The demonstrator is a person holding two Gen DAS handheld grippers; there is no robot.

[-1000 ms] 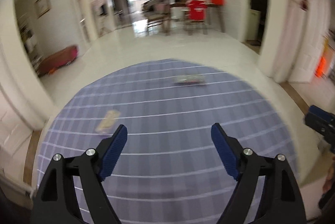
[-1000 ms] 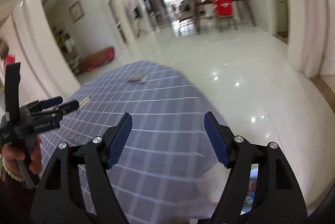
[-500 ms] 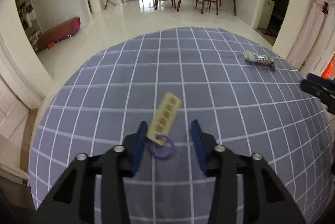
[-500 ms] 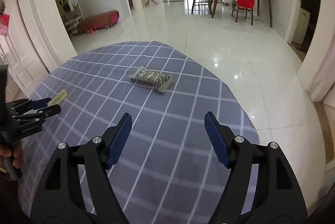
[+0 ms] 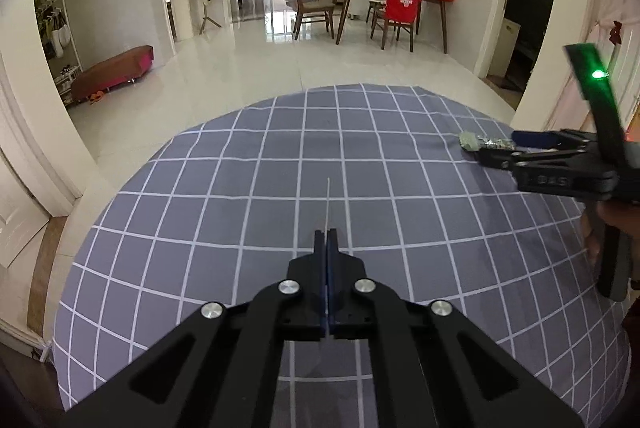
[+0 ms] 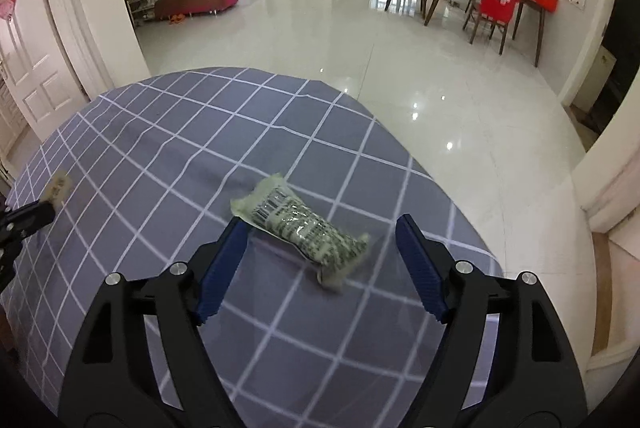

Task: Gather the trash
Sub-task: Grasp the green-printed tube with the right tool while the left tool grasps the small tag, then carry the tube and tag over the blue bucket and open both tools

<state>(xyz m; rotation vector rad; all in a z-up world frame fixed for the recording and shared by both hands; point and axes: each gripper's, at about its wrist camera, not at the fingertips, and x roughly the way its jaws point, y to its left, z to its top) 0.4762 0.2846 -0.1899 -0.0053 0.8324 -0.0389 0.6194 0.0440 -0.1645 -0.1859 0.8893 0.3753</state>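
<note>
Left gripper (image 5: 327,240) has clamped its jaws on the paper tag (image 6: 58,188), now edge-on at 12 o'clock. Right gripper (image 6: 320,260) has closed in, jaws wide, straddling the crinkled wrapper (image 6: 300,224) on the checked cloth (image 5: 240,188). Risk: the pads snag cloth along with the flat wrapper.

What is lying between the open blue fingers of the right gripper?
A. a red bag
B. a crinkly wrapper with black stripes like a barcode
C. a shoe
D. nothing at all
B: in the right wrist view the crinkly wrapper lies on the checked tablecloth between the spread fingers of the right gripper, which are not yet pressing on it.
</note>
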